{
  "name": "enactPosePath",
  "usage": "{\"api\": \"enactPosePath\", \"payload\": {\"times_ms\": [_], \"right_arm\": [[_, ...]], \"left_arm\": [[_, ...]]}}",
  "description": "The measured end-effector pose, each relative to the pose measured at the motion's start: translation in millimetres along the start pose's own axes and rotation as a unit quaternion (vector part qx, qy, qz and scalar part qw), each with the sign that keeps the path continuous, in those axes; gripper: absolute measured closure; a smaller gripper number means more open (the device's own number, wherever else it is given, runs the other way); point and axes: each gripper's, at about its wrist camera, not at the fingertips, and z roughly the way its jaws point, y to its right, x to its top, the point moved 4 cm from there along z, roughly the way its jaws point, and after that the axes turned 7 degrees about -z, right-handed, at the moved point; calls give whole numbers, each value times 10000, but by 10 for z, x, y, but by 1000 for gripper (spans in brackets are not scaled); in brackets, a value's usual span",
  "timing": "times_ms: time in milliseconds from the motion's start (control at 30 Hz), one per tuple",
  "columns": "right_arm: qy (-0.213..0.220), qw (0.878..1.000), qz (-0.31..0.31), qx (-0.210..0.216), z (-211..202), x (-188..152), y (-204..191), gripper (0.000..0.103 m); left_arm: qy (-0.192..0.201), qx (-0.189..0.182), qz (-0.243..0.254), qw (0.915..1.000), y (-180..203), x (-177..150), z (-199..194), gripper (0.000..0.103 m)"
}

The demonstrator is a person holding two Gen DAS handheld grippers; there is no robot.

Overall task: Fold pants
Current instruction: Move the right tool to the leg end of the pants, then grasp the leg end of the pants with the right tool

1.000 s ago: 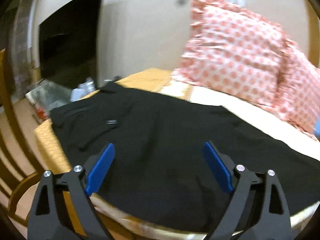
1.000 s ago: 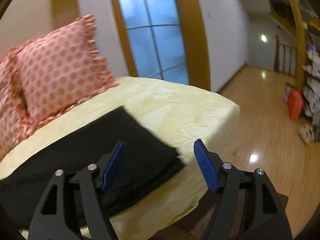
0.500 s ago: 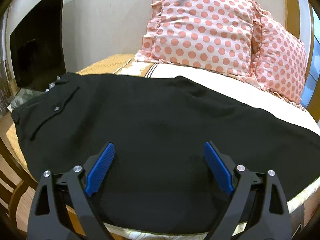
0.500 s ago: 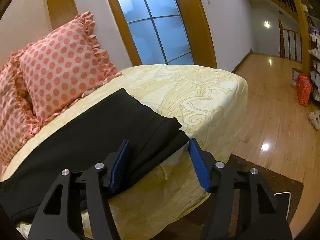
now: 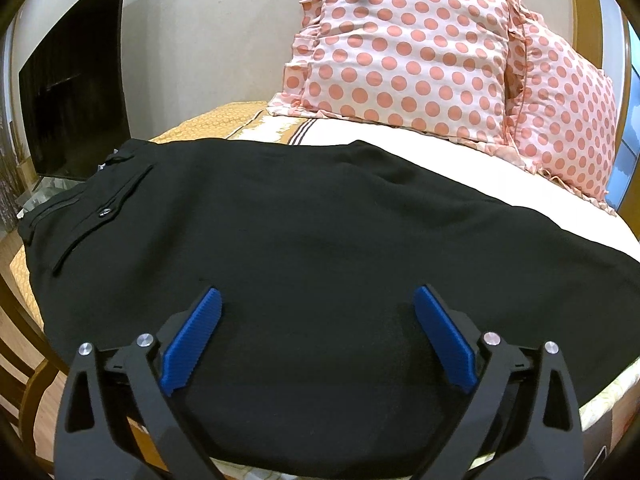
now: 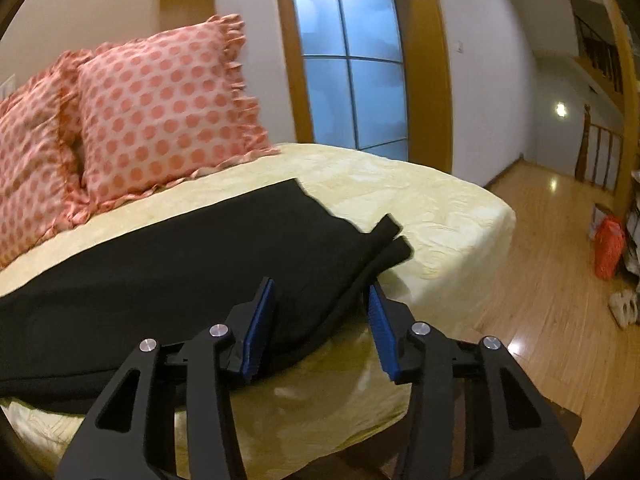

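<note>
The left claw [image 5: 316, 332] hangs over the near edge of the black pants [image 5: 320, 248], its jaws spread wide and opening further, the blue pads [image 5: 192, 344] clear of the cloth on either side. Whether the tips rest on the fabric cannot be told. The right claw [image 6: 320, 312] sits at the other end of the pants [image 6: 192, 256], its jaws narrowing around the near edge of the leg bottoms; the cloth lies between the pads [image 6: 260, 320], but they do not press on it yet.

The pants lie flat along the bed [image 6: 420, 208], one leg stacked on the other. The waistband and a buttoned back pocket [image 5: 106, 212] are at the far left in the left view, and the two hems [image 6: 390, 236] end near the bed's right corner in the right view. Two pink dotted pillows [image 5: 400, 52] lean against the wall behind the pants. A dark screen [image 5: 76, 96] stands to the left, and a tall window [image 6: 348, 56] and a wood floor [image 6: 540, 280] lie to the right.
</note>
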Motion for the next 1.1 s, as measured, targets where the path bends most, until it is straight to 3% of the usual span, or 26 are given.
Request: {"api": "enactPosePath", "payload": {"times_ms": [167, 200, 267, 367, 467, 600, 733, 800, 933, 1067, 1100], "right_arm": [[-46, 9967, 786, 192, 90, 58, 168, 58], [-80, 9953, 941, 218, 113, 71, 211, 64], [-142, 9915, 1269, 239, 152, 73, 305, 89], [-205, 9820, 1797, 544, 176, 46, 417, 94], [-197, 9810, 1802, 684, 125, 124, 359, 96], [118, 9788, 1587, 1291, -69, 445, 34, 96], [430, 9661, 910, 2378, -336, 858, -810, 96], [468, 9512, 631, 2983, -457, 961, -1276, 96], [184, 8966, -28, 4424, -737, 930, -2485, 96], [-678, 8362, -732, 5392, -900, 407, -3571, 97], [-876, 8281, -891, 5464, -901, 269, -3730, 97]], "left_arm": [[4, -29, 36, 10000, 5, -3, -6, 5], [4, -33, 48, 10000, 7, -6, -5, 4], [9, -63, 87, 9999, 14, -15, 0, 3], [40, -70, 167, 9998, 26, -39, 2, 2], [71, -73, 257, 9996, 33, -60, 2, 2], [86, -190, 210, 9996, 12, -61, -13, 2], [118, -288, 147, 9994, -9, -61, -28, 2], [122, -286, 141, 9994, -6, -65, -29, 2], [118, -326, 6, 9994, -24, -44, -35, 2], [110, -435, -169, 9989, -52, -16, -49, 2], [113, -443, -180, 9988, -48, -18, -54, 2]]}}
